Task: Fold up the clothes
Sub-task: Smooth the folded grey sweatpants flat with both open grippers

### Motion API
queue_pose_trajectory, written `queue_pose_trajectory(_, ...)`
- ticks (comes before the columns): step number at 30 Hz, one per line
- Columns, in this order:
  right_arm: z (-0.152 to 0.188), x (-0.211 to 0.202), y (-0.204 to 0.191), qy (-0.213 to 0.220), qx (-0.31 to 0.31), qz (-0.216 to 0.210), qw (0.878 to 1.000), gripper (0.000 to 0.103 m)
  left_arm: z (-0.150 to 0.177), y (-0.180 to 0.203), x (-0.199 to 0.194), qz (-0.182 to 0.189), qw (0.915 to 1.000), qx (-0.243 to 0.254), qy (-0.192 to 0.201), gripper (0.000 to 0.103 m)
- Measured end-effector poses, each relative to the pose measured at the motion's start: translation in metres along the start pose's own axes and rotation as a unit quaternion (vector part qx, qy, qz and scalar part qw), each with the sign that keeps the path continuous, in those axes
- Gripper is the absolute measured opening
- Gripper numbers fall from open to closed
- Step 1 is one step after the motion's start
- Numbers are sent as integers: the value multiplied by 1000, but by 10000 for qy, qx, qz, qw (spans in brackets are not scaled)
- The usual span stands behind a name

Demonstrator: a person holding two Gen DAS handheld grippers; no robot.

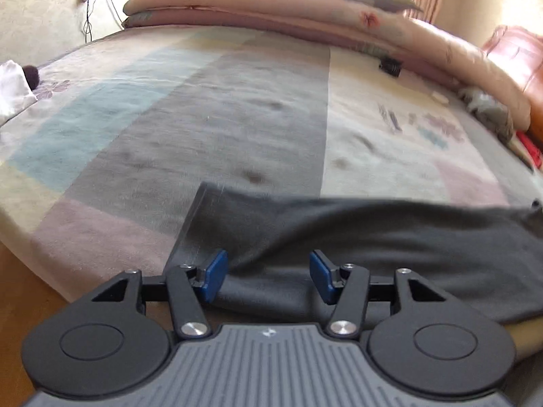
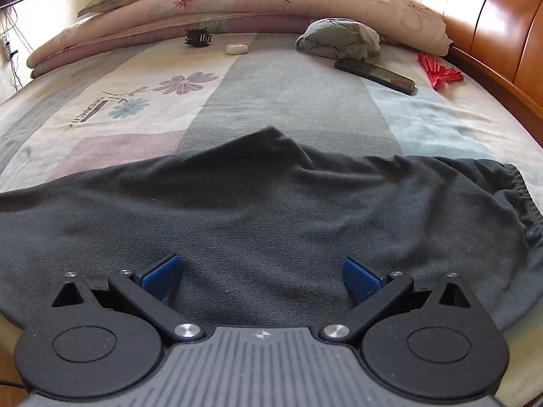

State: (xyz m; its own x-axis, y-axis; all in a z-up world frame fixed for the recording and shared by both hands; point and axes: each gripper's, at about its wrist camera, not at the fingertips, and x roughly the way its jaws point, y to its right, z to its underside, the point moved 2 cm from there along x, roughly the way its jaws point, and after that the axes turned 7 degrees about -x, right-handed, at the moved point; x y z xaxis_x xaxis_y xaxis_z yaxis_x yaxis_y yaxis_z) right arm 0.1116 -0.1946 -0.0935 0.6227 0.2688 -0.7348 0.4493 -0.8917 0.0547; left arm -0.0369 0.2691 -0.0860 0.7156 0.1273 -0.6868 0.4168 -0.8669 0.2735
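Although the dark grey trousers (image 2: pixel 258 210) lie spread on the bed (image 2: pixel 292 101), they seem at most laid leg over leg, so the lengthwise folds are, by my reading, still to come. The garment sits directly under and ahead of both claws, its long axis running crosswise to the way they point. The elastic waistband (image 2: pixel 527 196) bunches to the right of the right claw (image 2: pixel 263 276), and the hem end (image 1: pixel 197 224) lies just left of the left claw (image 1: pixel 268 276). The right claw stands spread wide above the cloth, pinching nothing. The left claw is about half spread, a rolled ridge of fabric lying between its blue pads (image 1: pixel 213 276); they do not appear to press it, though blur leaves this uncertain. Wrinkles near the crotch remain unsmoothed.
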Motion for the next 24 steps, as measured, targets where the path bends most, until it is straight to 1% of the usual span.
queue_pose_trajectory(1,0,-3,-2,28,-29,-15,10000,103,-3,3,1,184,9998,-35,40,57)
queue_pose_trajectory(3,-1,-9,-6,87,-91,-31,9999,103,-7,13,11,317,9994,104,-14,59)
queue_pose_trajectory(4,-1,-12,-8,117,-124,-32,9999,103,-6,16,19,295,9994,188,-82,59)
queue_pose_trajectory(5,-1,-14,-8,132,-133,-10,9998,103,-7,15,28,192,9995,226,-112,59)
queue_pose_trajectory(8,0,-18,-7,143,-93,39,9998,103,-14,7,43,-106,9989,430,171,60)
queue_pose_trajectory(10,1,-21,-5,136,-51,69,9999,103,-26,0,48,-219,9991,317,162,59)
queue_pose_trajectory(12,1,-24,-4,147,-29,82,9999,103,-35,-3,42,-231,9994,213,165,59)
queue_pose_trajectory(14,1,-27,-6,165,-21,37,9999,103,-36,3,26,-206,9988,337,306,58)
queue_pose_trajectory(16,0,-30,-11,181,-35,-76,9998,103,-29,12,9,123,9982,481,323,61)
queue_pose_trajectory(17,0,-31,-14,186,-57,-148,9997,103,-23,18,3,283,9976,561,290,64)
queue_pose_trajectory(20,-4,-31,-31,254,-294,-283,9988,103,4,34,-4,622,9939,907,89,69)
queue_pose_trajectory(21,-5,-30,-37,272,-384,-331,9983,103,14,36,-3,662,9926,1014,23,69)
queue_pose_trajectory(22,-6,-30,-43,288,-472,-377,9978,103,22,34,0,603,9926,1049,-109,69)
queue_pose_trajectory(23,-6,-28,-47,257,-530,-392,9975,103,28,30,4,408,9938,998,-252,68)
queue_pose_trajectory(24,-6,-25,-51,226,-587,-405,9972,103,30,25,1,326,9946,951,-251,68)
